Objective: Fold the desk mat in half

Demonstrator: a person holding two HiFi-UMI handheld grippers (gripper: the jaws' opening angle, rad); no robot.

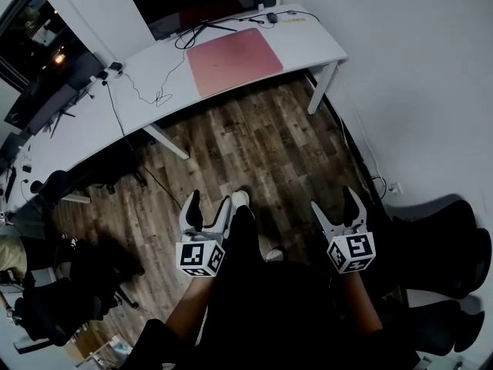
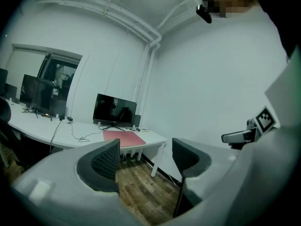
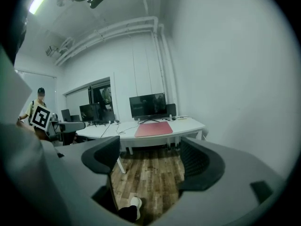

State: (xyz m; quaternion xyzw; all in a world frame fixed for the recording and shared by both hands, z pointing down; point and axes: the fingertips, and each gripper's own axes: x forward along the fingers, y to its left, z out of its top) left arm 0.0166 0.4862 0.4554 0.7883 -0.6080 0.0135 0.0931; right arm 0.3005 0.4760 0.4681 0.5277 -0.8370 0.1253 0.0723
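The mat (image 1: 235, 60) is a flat pink rectangle with rounded corners. It lies unfolded on the smooth white desk (image 1: 312, 41), just in front of a dark monitor (image 1: 192, 2). A thin black cable (image 1: 160, 96) loops over the desktop to its left. Below the desk is a floor (image 1: 254, 153) of dark wood planks. Both grippers are well apart from the mat, held low in front of the person and pointing toward the desk. The left gripper (image 1: 209, 203) has its 2 ribbed black pads (image 2: 106, 161) spread, with only floor between them. The right gripper (image 1: 333, 200) is likewise spread and empty. A white shoe (image 1: 240, 199) shows just beside the left gripper.
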